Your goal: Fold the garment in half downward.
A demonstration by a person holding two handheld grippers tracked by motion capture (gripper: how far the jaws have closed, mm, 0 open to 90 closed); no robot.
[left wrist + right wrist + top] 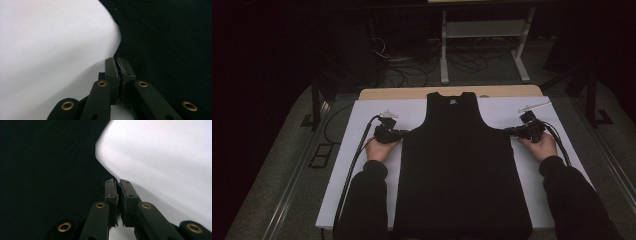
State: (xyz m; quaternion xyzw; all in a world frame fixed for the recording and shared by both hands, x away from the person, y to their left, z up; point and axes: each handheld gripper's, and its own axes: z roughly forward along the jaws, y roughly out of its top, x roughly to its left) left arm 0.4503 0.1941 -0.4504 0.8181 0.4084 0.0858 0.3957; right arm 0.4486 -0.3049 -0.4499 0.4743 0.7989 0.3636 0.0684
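Observation:
A black sleeveless top (459, 165) lies flat, neck away from me, on a white board (362, 120). My left gripper (404, 133) rests on the board at the top's left armhole corner. Its pads are pressed together on the fabric edge. In the left gripper view the jaws (117, 62) meet exactly where the dark cloth (170, 37) borders the white board (50, 50). My right gripper (510, 131) mirrors this at the right armhole corner. Its jaws (118, 183) pinch the hem of the cloth (45, 157) beside the board (170, 157).
The board covers a wooden table whose far edge (412, 93) shows beyond it. A white metal stand (482, 30) and loose cables (412, 70) lie on the floor behind. A black cable (357, 160) trails from the left gripper along the board's left side.

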